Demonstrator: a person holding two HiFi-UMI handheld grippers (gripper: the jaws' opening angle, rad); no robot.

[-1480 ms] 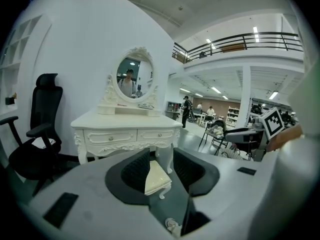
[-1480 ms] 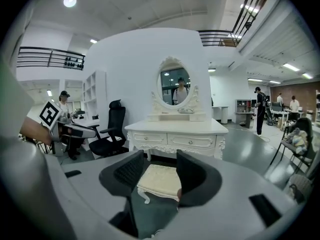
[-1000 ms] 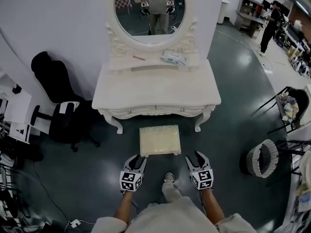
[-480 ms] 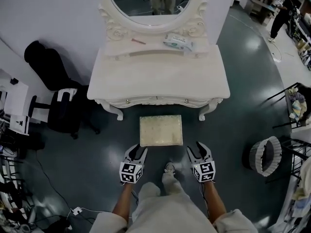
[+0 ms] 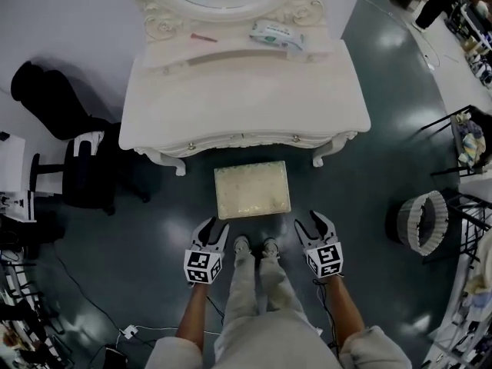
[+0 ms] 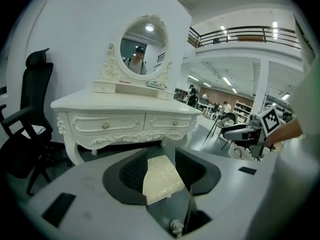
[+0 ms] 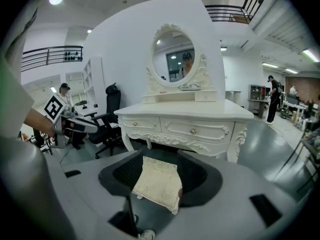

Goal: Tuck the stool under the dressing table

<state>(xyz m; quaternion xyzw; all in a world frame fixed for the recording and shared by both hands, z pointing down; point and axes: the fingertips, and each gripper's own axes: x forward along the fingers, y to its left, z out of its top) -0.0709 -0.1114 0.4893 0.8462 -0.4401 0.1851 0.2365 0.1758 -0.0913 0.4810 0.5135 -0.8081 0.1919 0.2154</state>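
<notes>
**Stool not tucked yet, both grippers right behind it**

The stool sits on the floor just in front of the desk, long side parallel to the desk front. The left gripper is off its near-left corner and the right gripper off near-right, about equally close. Both sets of jaws are apart and empty (the left ones have just been opening). The dark gap under the desk is hard to read.

Stool before dressing table, office chair left, basket right
</notes>
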